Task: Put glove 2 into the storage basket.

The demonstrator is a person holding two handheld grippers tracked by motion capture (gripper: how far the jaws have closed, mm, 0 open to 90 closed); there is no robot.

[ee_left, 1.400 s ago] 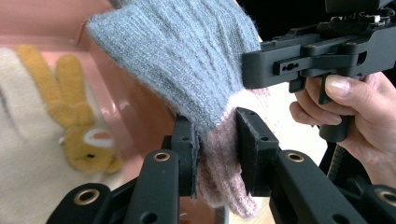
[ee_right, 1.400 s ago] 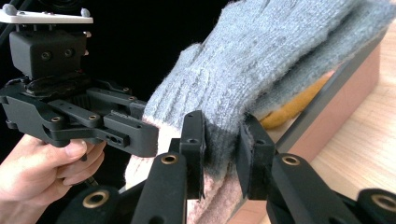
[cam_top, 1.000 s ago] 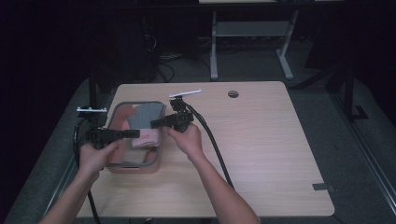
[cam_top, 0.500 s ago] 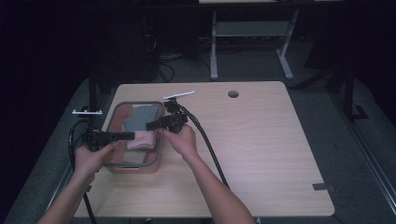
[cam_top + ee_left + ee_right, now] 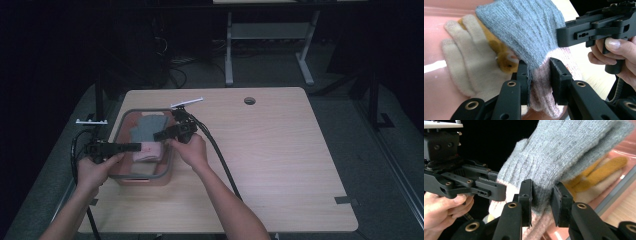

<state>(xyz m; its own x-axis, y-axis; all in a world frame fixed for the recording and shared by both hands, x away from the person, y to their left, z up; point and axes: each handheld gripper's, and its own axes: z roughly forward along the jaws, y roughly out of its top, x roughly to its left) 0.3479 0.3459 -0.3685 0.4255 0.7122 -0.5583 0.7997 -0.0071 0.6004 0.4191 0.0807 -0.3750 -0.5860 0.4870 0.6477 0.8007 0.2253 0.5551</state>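
Over the pink bin (image 5: 121,131) at the worktop's (image 5: 280,150) left, the left hand-held gripper (image 5: 537,77) is clamped on the grey-and-pink glove's (image 5: 529,32) cuff; the right hand-held gripper (image 5: 543,198) pinches its grey part, jaws just easing apart. It looks like lifting it out, clear of the cream glove (image 5: 471,70) below. Next: pull upward together. Dark room behind.

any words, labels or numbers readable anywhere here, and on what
None can be read: the grey glove, the cream glove, the pink bin, the table and both black grippers bear no legible print.
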